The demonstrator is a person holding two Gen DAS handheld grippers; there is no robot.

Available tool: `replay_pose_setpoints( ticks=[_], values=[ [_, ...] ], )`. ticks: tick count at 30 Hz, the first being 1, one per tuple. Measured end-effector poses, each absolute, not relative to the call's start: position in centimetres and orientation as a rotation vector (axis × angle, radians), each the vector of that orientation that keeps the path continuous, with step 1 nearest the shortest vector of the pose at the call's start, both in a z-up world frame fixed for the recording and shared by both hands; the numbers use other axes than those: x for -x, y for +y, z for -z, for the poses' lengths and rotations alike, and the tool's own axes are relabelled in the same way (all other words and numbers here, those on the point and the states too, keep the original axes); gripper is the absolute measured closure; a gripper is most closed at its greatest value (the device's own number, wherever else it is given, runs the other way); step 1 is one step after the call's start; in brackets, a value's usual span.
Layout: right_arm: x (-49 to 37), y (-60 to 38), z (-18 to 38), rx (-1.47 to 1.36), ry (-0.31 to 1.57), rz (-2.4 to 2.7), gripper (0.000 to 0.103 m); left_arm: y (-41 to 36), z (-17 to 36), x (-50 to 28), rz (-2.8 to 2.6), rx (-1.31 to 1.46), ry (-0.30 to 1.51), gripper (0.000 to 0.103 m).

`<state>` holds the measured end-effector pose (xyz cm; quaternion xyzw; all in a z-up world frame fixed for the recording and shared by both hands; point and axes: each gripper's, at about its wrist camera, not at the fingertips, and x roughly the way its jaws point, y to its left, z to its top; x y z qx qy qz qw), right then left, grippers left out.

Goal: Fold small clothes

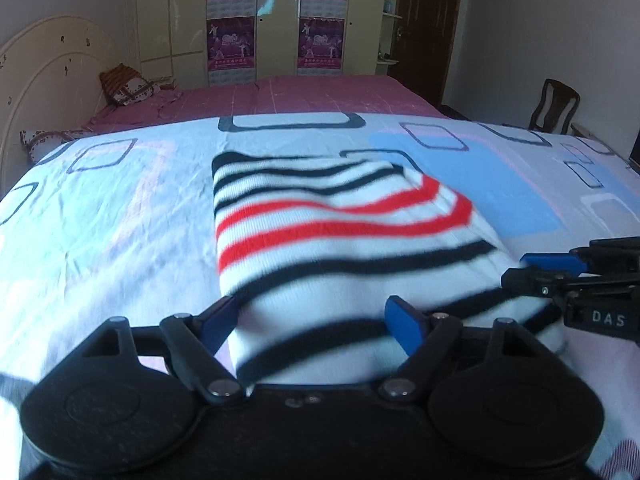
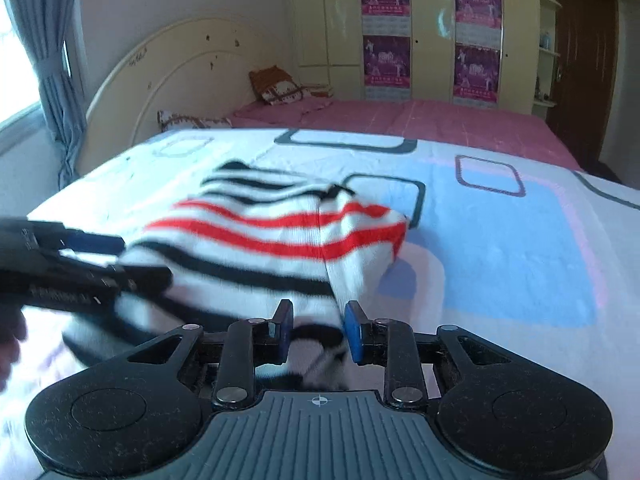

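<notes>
We see a striped garment [image 1: 344,236], white with black and red bands, lying on a pale patterned bedsheet [image 1: 108,216], its near edge raised off the cloth by both tools while the far part still rests flat. In the left wrist view the left gripper [image 1: 316,320] has its blue pads [image 1: 404,330] set wide apart with the near hem bunched between them; the left pad is half buried under the fabric, so we cannot tell whether either pad actually presses on it. The right gripper [image 2: 318,330] stands with its jaws much closer together, a fold of the garment's near right edge running down between the pads [image 2: 354,332]; the cloth there is smeared with motion blur and drops behind the tool's body, so whether it is truly pinched we cannot tell. Each tool shows in the other's view only as a dark, blurred shape cut by the frame edge. A hand [image 2: 10,344] is a dim patch at the left margin of the right wrist view. Beyond the sheet lie a pink bedspread [image 1: 320,96], a cream headboard [image 1: 44,80], cushions [image 1: 128,86] too small to read, and wardrobe doors bearing purple posters [image 1: 231,42] whose print is illegible. A chair [image 1: 554,106] is partly hidden behind the bed.
</notes>
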<state>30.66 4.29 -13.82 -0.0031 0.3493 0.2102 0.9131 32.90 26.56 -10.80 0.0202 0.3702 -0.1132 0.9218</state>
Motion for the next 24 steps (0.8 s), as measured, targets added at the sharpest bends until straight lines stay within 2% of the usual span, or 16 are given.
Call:
replay_pose_setpoints(
  ticks=[6,17,24],
  values=[
    [-28.5,3.1,14.0,-0.093,0.733,-0.41,0.075,27.6,12.1,-31.9,0.211,0.026,0.817,0.02],
    [-27.9,3.4,16.1,-0.088,0.798,-0.366,0.075,27.6,12.4,-31.8,0.203,0.041,0.828,0.019],
    [-28.1,4.5,16.2,-0.044,0.811,-0.343,0.075,27.1,11.7,-31.7,0.168,0.05,0.822,0.005]
  ],
)
